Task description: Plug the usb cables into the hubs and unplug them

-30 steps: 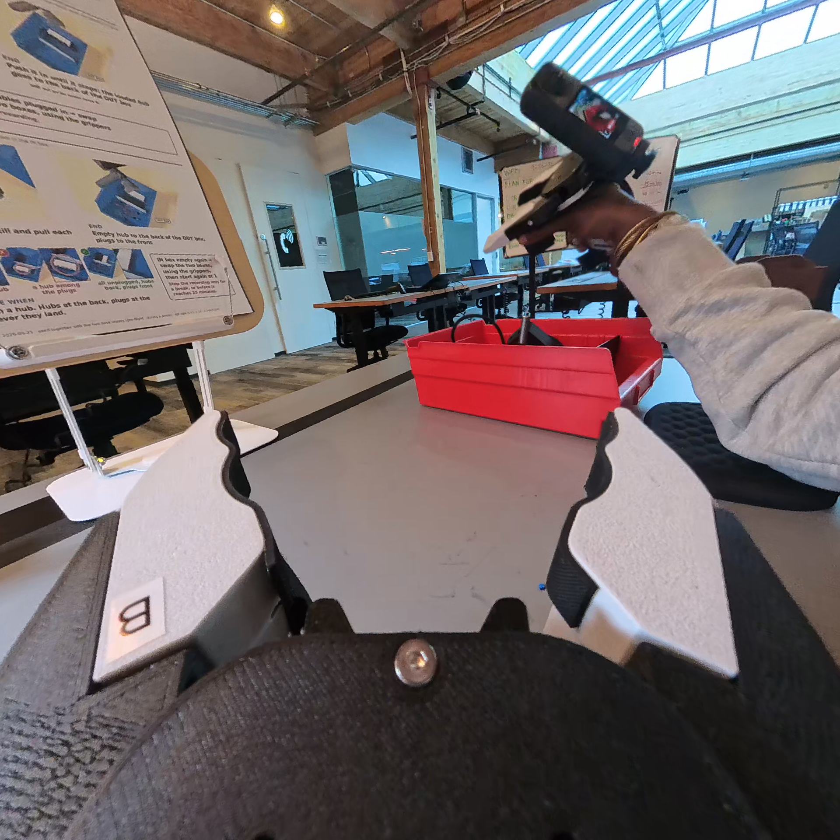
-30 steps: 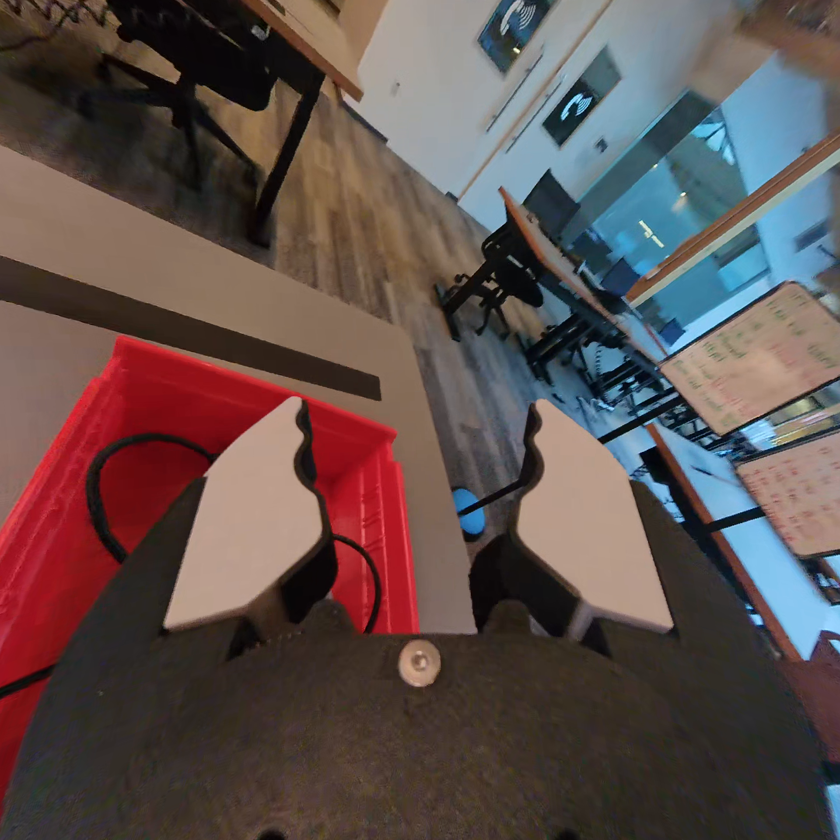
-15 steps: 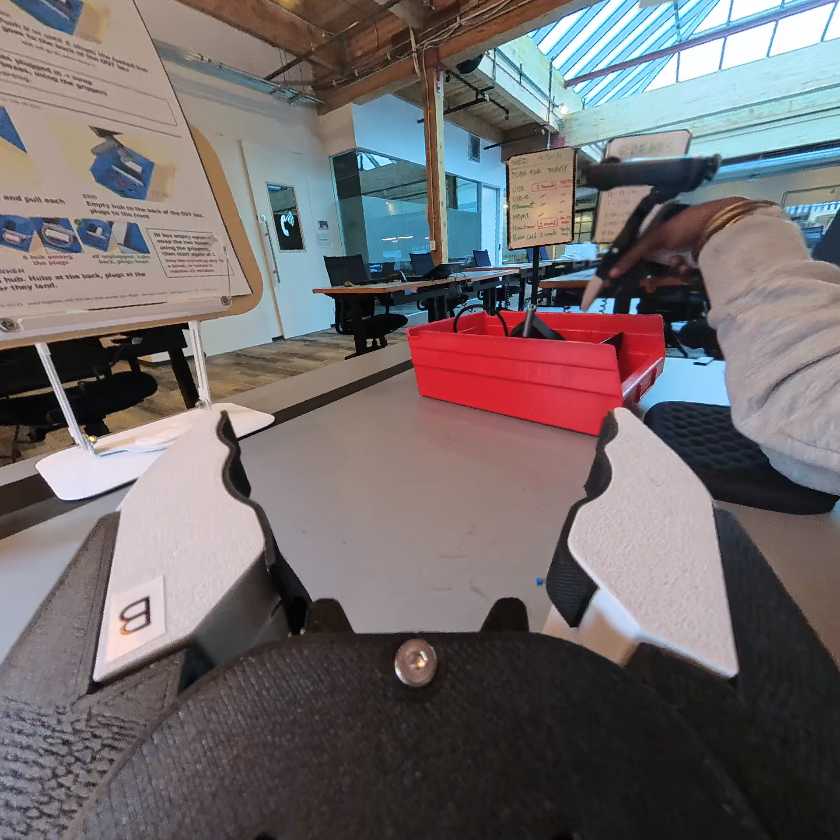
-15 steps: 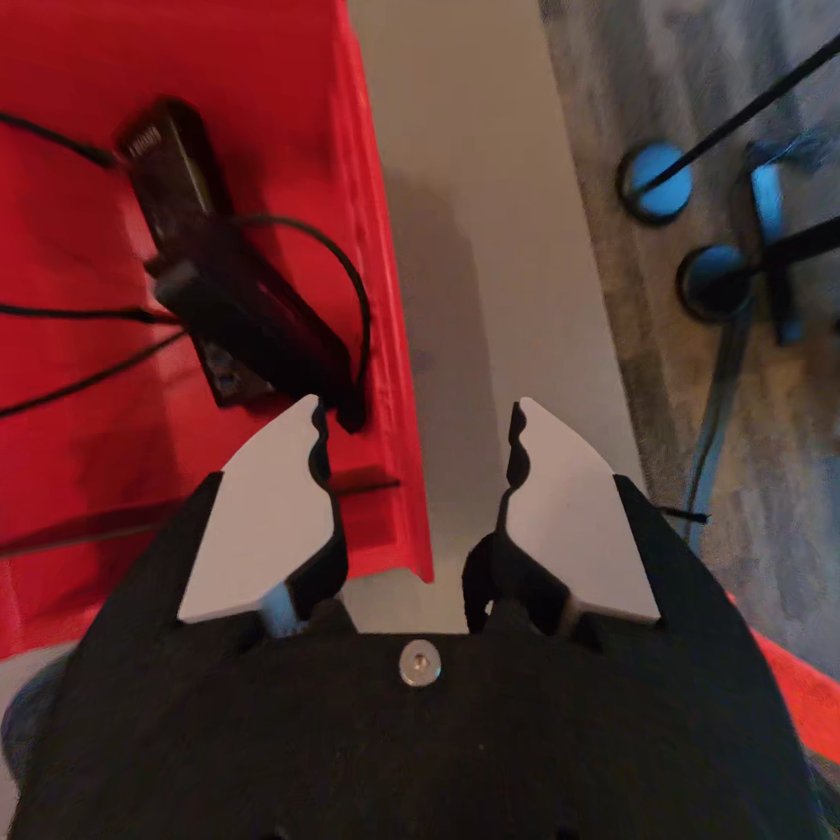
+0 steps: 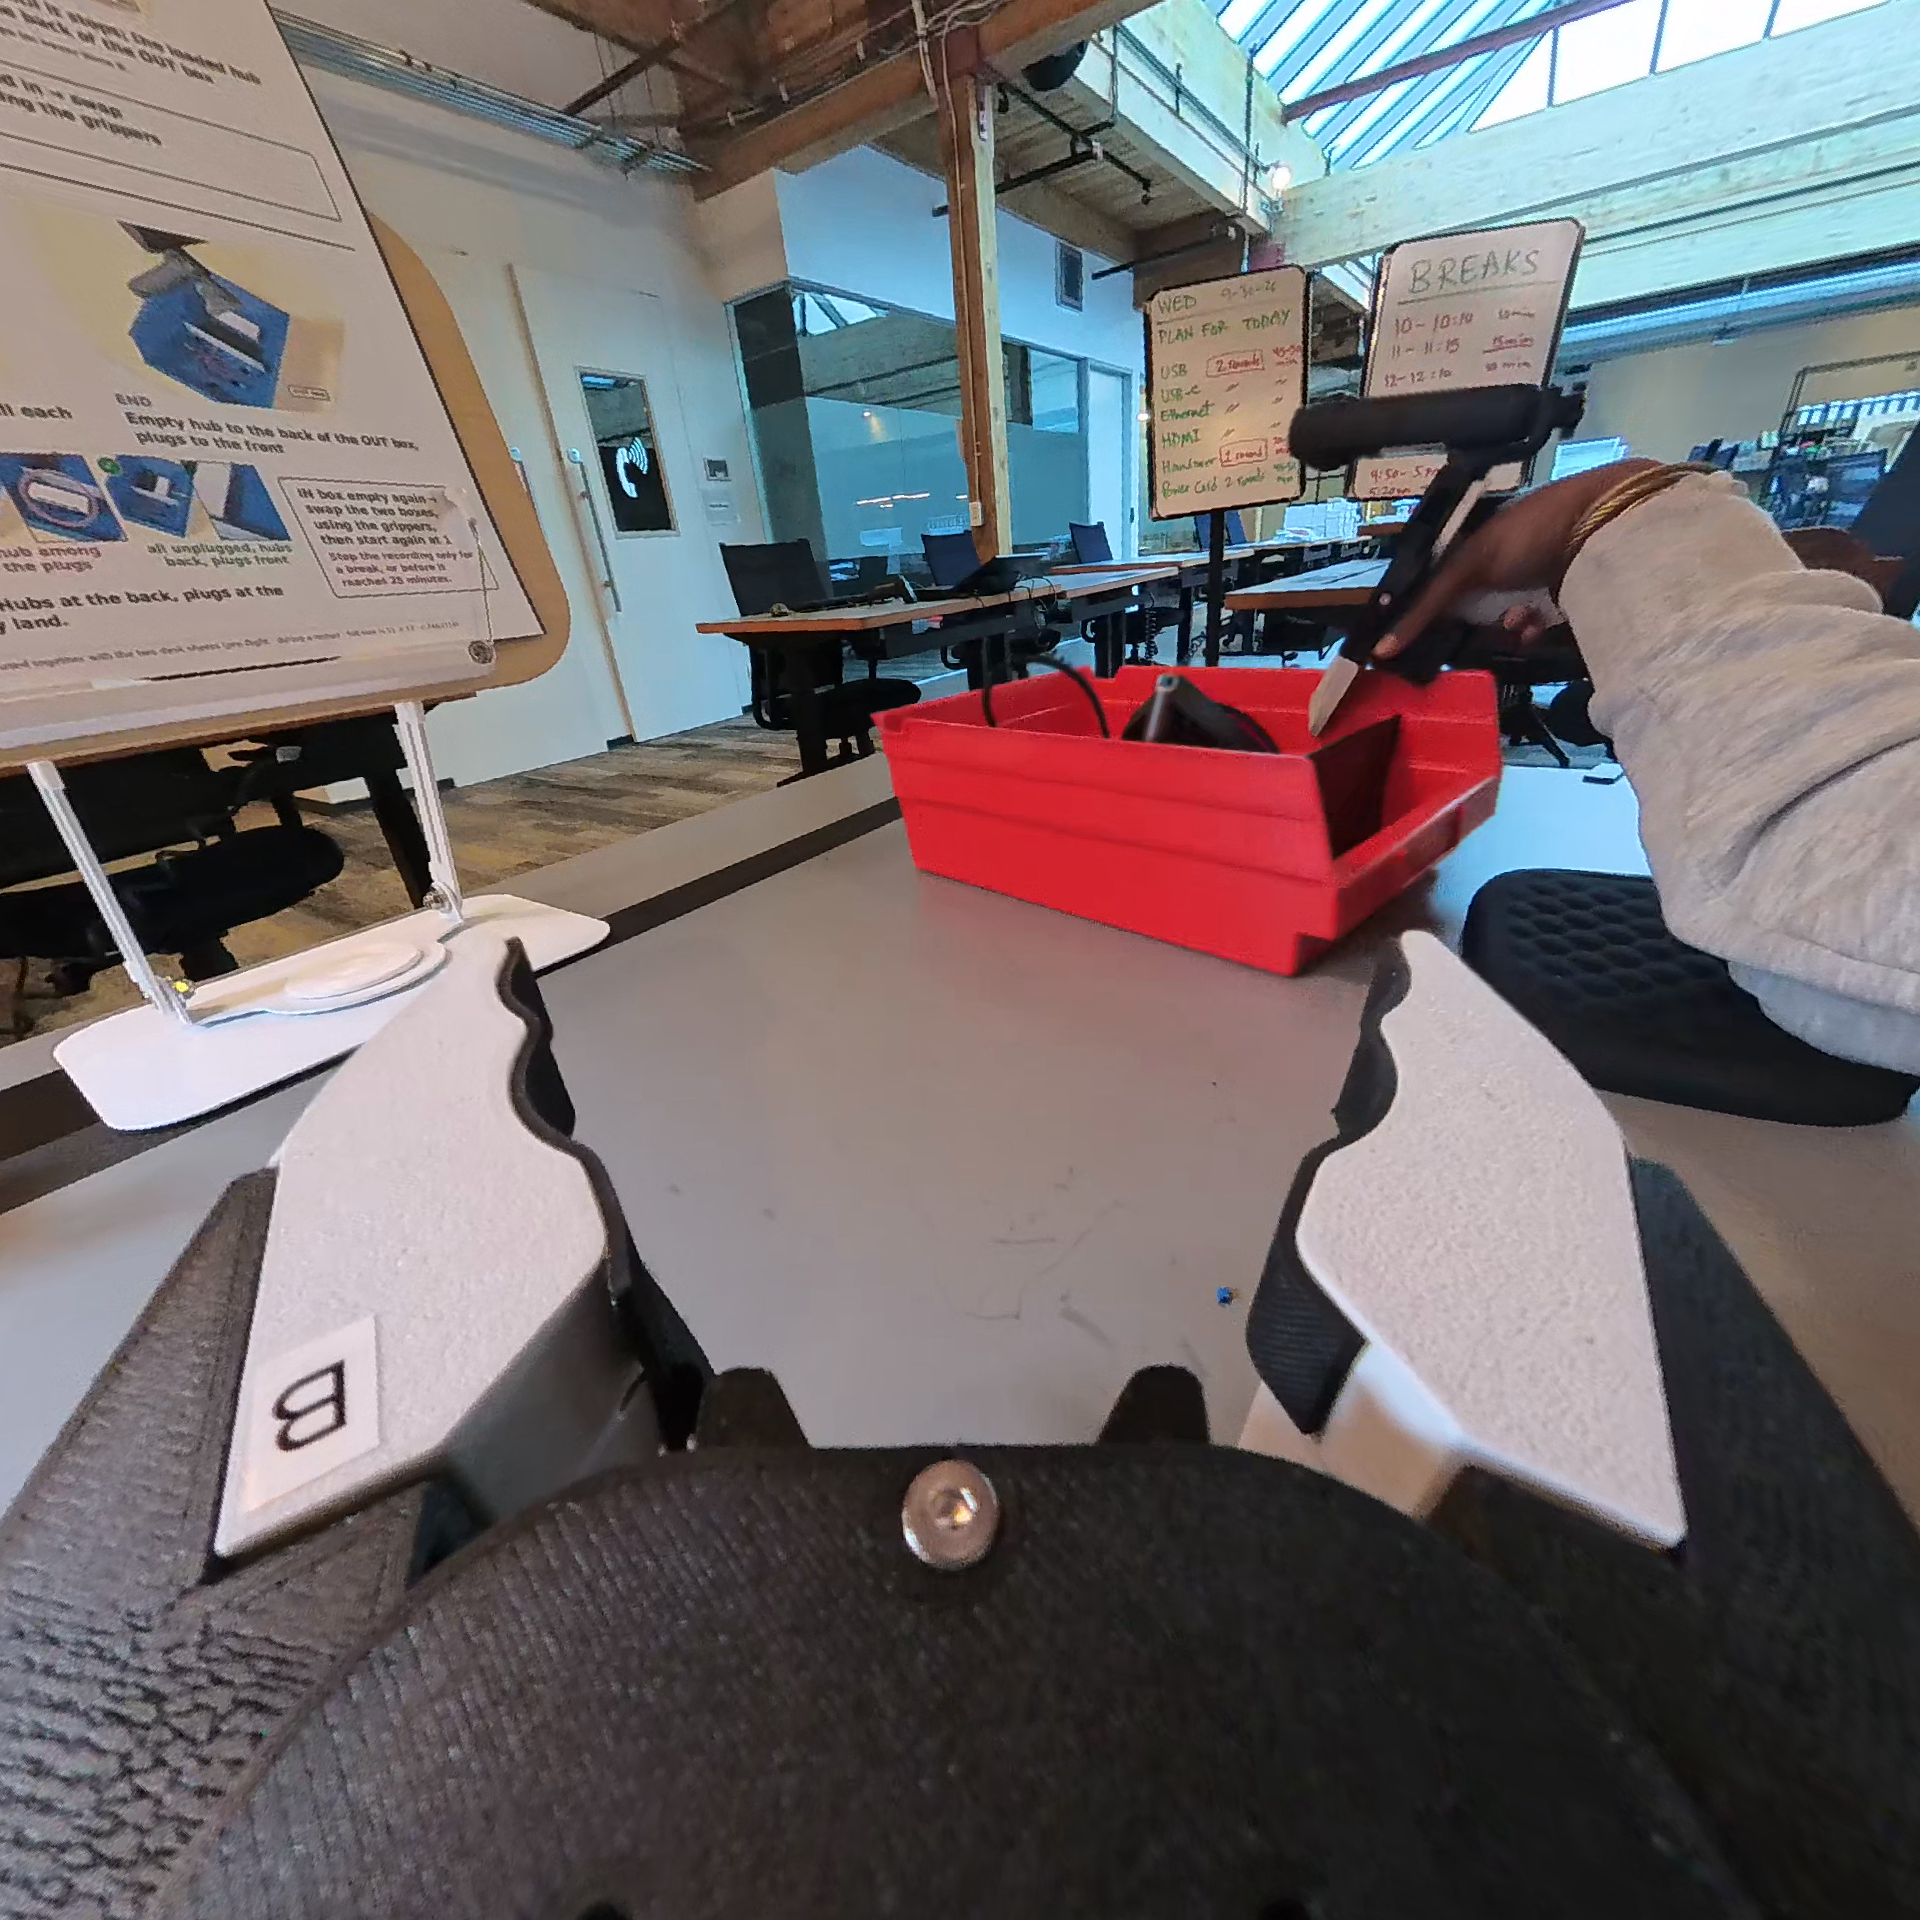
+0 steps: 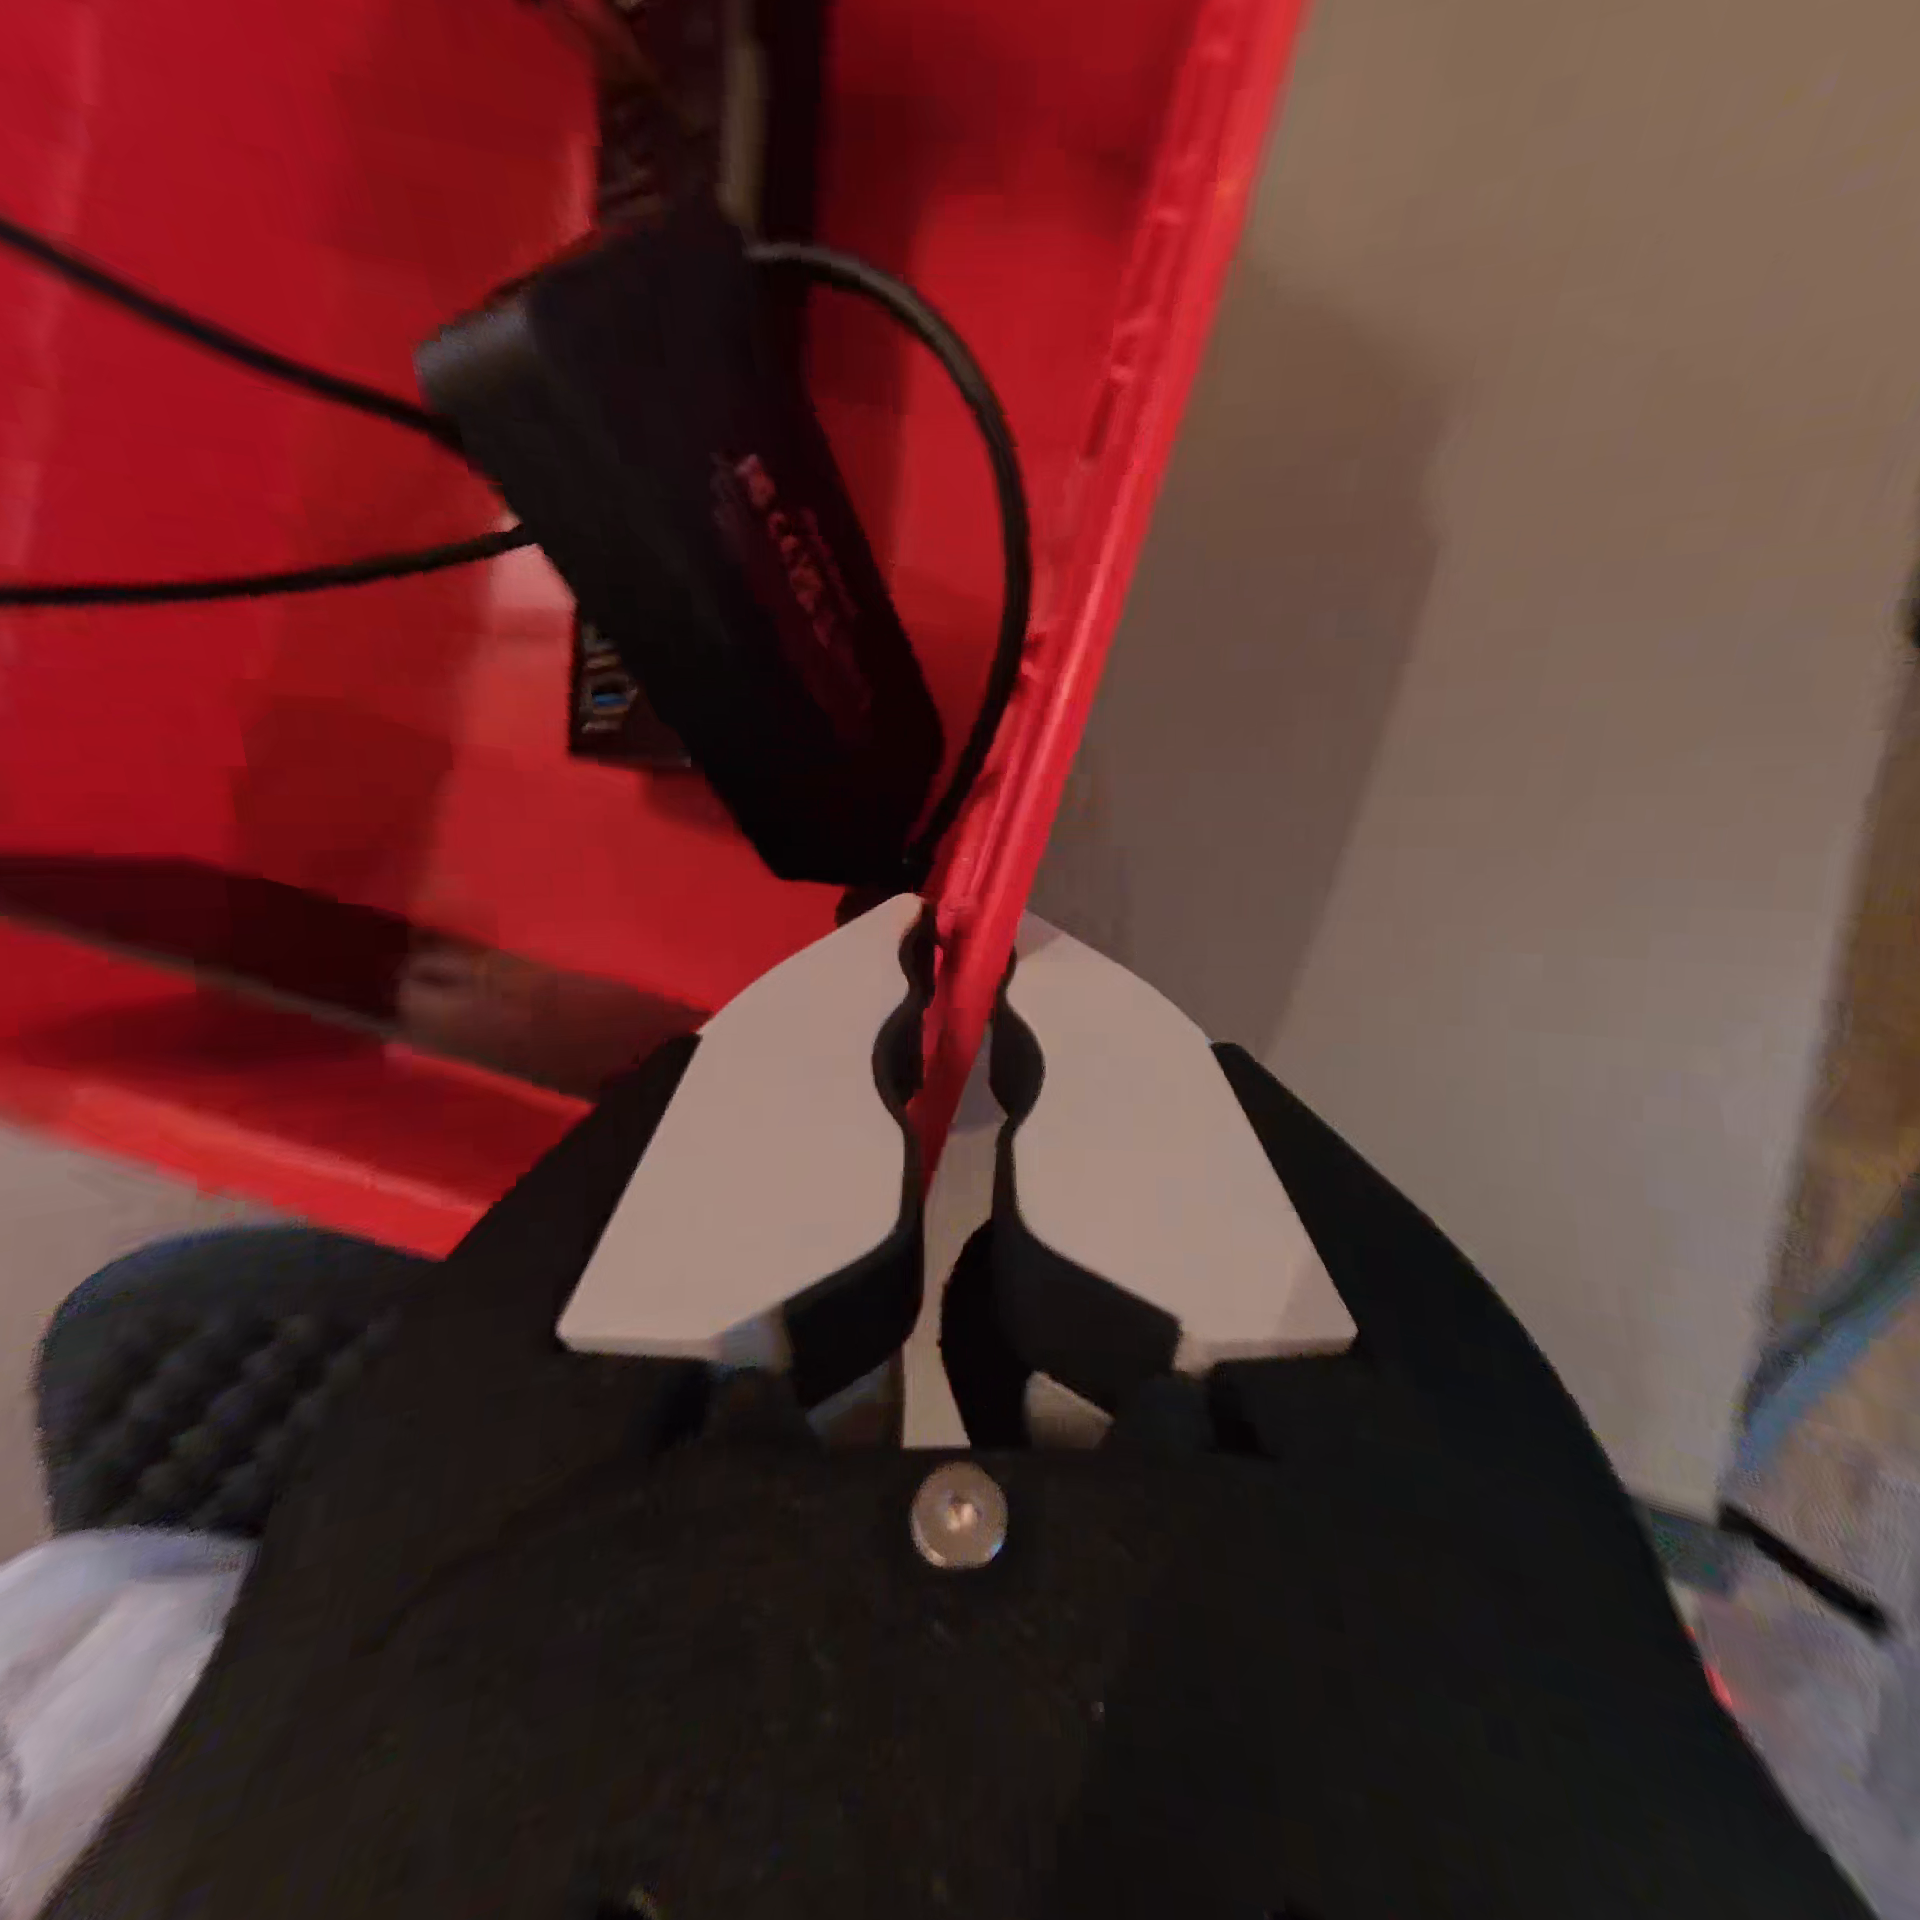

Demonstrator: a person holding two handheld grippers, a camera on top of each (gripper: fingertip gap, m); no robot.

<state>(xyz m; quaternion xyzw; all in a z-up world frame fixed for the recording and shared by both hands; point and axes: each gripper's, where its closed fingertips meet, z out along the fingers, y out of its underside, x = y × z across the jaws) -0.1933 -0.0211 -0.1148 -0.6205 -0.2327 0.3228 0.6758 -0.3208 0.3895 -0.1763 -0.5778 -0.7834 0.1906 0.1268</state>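
Note:
A red bin (image 5: 1122, 842) stands on the grey table (image 5: 883, 1091) ahead of my left gripper (image 5: 951, 997), which is open, empty and low over the table. Black USB hubs (image 5: 1184, 717) with thin black cables lie in the bin. In the right wrist view a black hub (image 6: 707, 582) with a looping cable (image 6: 997, 540) leans against the bin's side wall (image 6: 1143, 364). My right gripper (image 6: 961, 925) is shut on the rim of that wall, one finger inside and one outside. It also shows in the left wrist view (image 5: 1340, 696) at the bin's right end.
An instruction board (image 5: 208, 364) on a white stand (image 5: 312, 1008) stands at the table's left. A black padded rest (image 5: 1621, 987) lies right of the bin under the person's grey sleeve (image 5: 1766, 748). A dark seam (image 5: 727, 894) crosses the table behind. The grippers' ends are close to 45 cm from one another.
My right gripper came down from above the bin and closed on its side wall. The left gripper stayed open and barely moved.

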